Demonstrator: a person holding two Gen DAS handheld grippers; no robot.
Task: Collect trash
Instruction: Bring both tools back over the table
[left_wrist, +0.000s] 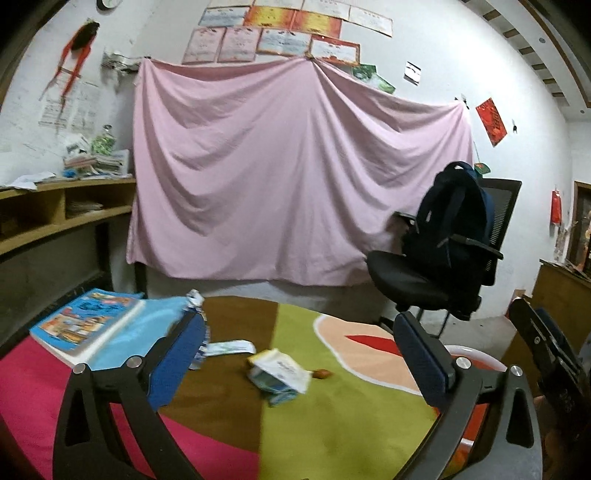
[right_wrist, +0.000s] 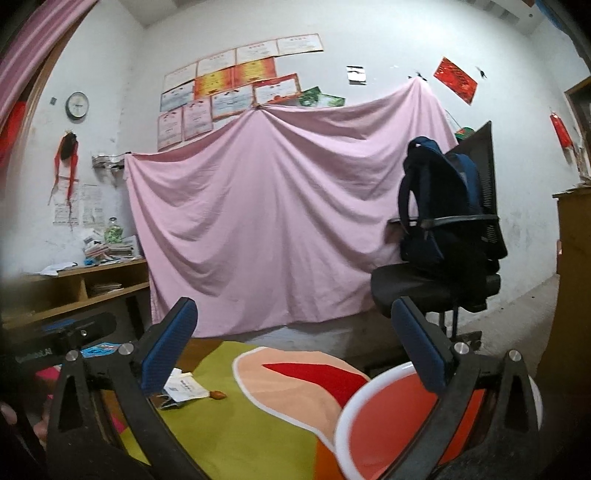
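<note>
Both hand-held grippers were released, jaws wide, nothing between the pads. The left hand-held gripper (left_wrist: 299, 354) hovered over the colourful surface (left_wrist: 332, 413); the crumpled paper packet (left_wrist: 280, 371) lay just beyond its fingertips, between them and slightly low, long axis running near-left to far-right across the approach line. A small brown scrap (left_wrist: 322, 373) sat touching distance to the packet's right; a flat paper slip (left_wrist: 231, 348) lay just left, near the left pad.

The right hand-held gripper (right_wrist: 295, 343) was further off: the packet (right_wrist: 184, 387) showed down at its near left, past the left finger, so the left hand looked the nearer one for the pick. An orange white-rimmed bin (right_wrist: 391, 424) sat right under the right hand-held gripper.

Only the left view showed the book stack (left_wrist: 88, 325) and the slip; only the right view showed the bin's open mouth. Packet blurred, contents unclear.
</note>
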